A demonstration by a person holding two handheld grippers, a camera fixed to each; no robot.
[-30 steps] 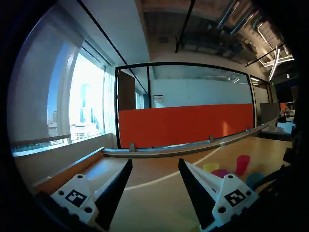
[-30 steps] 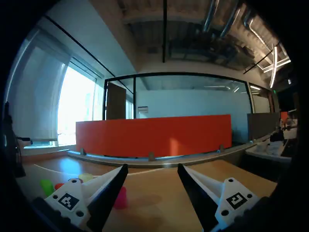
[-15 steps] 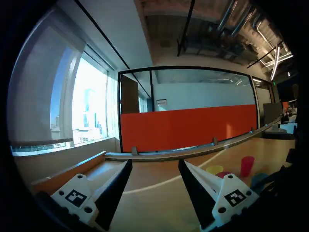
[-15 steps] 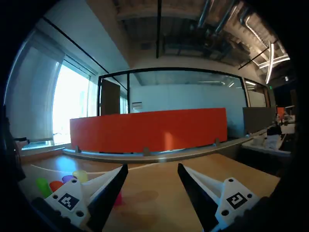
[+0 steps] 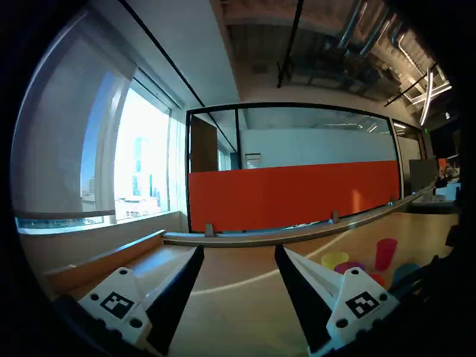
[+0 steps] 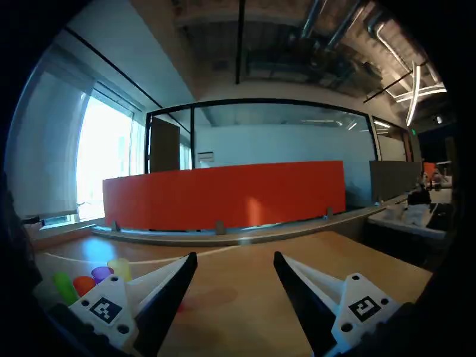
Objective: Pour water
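My left gripper (image 5: 238,253) is open over a wooden table (image 5: 244,309), with nothing between its fingers. To its right stands a group of plastic cups: a tall pink cup (image 5: 385,253), a yellow cup (image 5: 334,260), a purple cup (image 5: 351,267) and a blue cup (image 5: 404,272). My right gripper (image 6: 235,259) is open too and holds nothing. On its left side I see a green cup (image 6: 63,287), an orange cup (image 6: 84,285), a purple cup (image 6: 102,274) and a yellow cup (image 6: 119,268). Its left finger partly hides something pink behind it.
An orange partition (image 5: 291,193) with glass above runs along the far edge of the table. A bright window (image 5: 140,172) is on the left. Another desk with items (image 6: 410,217) stands at the right.
Both views have shifted slightly downward and to the right across the room. In the right gripper view the pink cup has slid behind the left finger. Both grippers stay open.
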